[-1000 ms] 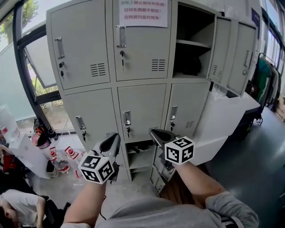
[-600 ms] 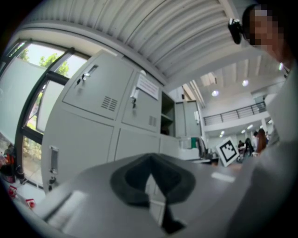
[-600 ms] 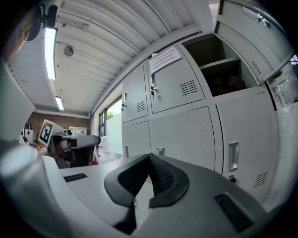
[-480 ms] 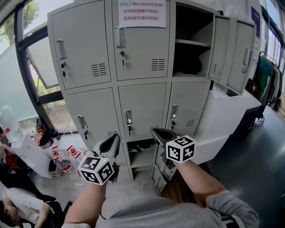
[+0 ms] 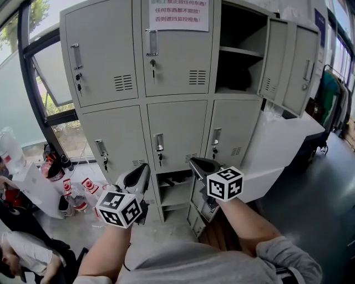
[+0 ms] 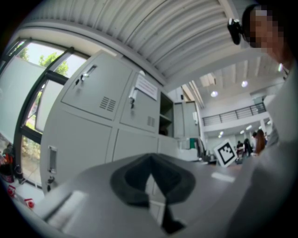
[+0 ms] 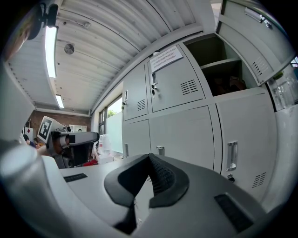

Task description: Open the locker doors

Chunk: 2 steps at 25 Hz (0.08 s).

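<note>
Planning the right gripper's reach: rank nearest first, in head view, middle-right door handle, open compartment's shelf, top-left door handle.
1. Middle-right door handle, just above the right gripper.
2. Shelf, upper right.
3. Top-left door handle, far upper left.

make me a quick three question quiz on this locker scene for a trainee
1. True or false: the right gripper is gripping a door handle.
2. Which locker door in the top visible row stands open? A left, B middle, C right.
3. Fill in: the paper notice is stuck on the top ___ door.
Key: 1 false, its jaws are together on nothing; 2 C; 3 middle.
</note>
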### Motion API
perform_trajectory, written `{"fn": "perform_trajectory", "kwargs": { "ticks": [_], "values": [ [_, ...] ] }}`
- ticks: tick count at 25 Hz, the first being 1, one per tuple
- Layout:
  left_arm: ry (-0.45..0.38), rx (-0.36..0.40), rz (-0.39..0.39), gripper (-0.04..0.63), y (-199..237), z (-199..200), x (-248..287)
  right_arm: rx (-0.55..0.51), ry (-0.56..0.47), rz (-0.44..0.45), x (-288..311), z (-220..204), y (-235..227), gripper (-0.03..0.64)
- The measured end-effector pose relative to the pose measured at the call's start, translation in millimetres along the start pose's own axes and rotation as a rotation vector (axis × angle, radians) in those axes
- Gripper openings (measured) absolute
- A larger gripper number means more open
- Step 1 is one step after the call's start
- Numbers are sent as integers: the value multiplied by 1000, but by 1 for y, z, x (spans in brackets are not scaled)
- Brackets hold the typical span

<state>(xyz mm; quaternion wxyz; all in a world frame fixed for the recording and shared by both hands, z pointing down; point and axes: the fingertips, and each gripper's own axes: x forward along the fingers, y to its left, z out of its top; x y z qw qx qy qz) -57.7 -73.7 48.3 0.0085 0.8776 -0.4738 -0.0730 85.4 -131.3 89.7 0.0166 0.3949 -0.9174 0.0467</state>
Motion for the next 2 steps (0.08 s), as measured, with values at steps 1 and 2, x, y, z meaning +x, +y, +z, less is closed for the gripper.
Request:
{"fn": "perform_trajectory", "kwargs": {
  "ticks": [1,2],
  "values": [
    [0,1,-2,5,-1,0,1,2,1,-1,0,-1,-1,5],
    [0,1,-3,5,-1,0,1,3,1,-3,0,-1,-2,6]
  ]
}}
